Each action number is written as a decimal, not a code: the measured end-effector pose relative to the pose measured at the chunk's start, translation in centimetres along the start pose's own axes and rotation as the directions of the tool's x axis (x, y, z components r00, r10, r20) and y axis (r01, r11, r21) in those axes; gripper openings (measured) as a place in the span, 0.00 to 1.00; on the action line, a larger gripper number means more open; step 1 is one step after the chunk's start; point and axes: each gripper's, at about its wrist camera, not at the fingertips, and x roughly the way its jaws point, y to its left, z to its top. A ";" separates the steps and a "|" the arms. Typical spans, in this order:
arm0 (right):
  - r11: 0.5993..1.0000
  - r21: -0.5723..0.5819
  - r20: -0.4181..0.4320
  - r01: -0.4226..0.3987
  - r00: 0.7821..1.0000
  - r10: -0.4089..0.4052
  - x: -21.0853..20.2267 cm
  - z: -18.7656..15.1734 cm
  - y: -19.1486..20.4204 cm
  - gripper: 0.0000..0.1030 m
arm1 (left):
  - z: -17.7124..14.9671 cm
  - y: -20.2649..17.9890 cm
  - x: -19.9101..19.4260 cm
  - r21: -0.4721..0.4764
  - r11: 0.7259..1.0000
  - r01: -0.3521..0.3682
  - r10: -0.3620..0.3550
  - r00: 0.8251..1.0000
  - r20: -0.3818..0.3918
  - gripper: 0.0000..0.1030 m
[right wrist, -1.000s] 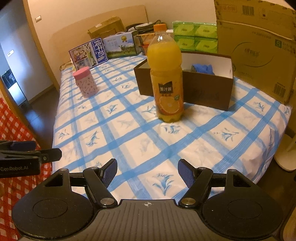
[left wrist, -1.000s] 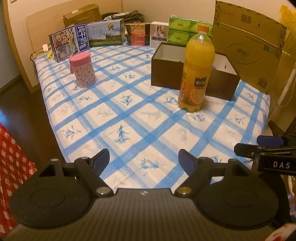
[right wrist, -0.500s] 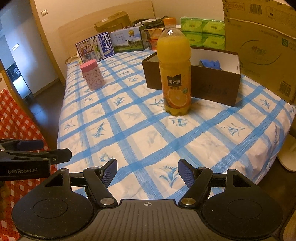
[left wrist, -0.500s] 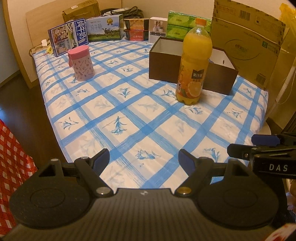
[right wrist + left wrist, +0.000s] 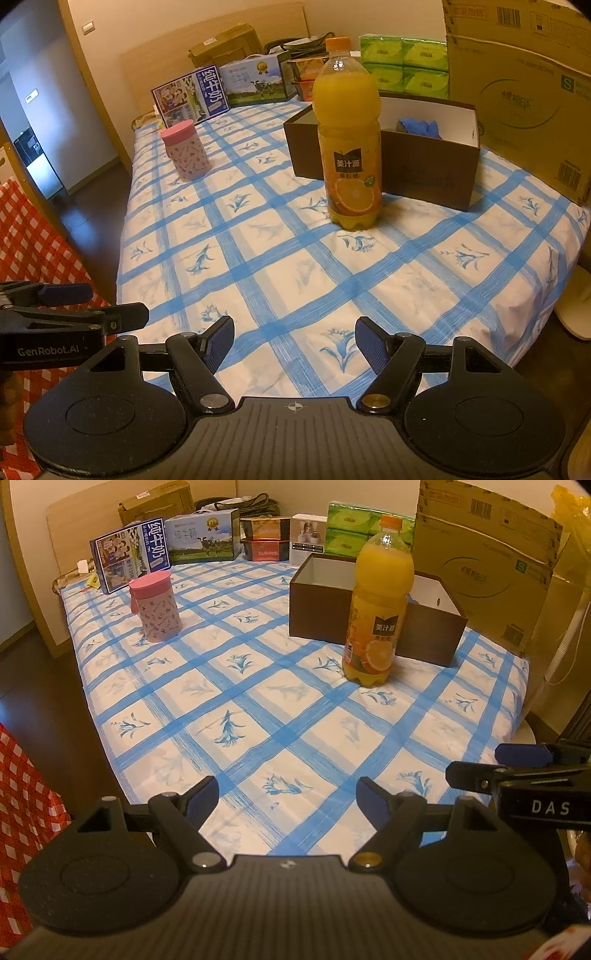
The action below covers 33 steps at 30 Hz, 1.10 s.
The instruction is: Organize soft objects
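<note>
Blue soft cloth [image 5: 419,127] lies inside the brown open box [image 5: 424,173], behind the orange juice bottle [image 5: 349,147], which stands just in front of the box. Both the left gripper [image 5: 286,797] and the right gripper [image 5: 294,341] hover over the near edge of the checked bed cover [image 5: 280,269] with jaws apart, holding nothing. I see no other soft item outside the box, so the work seems almost finished. If reaching again, go around the bottle, because it can tip easily.
</note>
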 end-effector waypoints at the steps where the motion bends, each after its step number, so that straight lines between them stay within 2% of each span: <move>1: 1.000 0.000 -0.001 0.000 1.000 0.000 0.0 0.0 0.0 0.70 | 0.0 0.0 0.0 0.001 1.000 0.001 -0.001 1.000 -0.001 0.78; 33: 1.000 0.001 -0.002 0.000 1.000 0.000 0.0 0.0 -0.2 0.70 | 0.1 -0.3 0.1 0.004 1.000 0.003 -0.003 1.000 0.003 0.78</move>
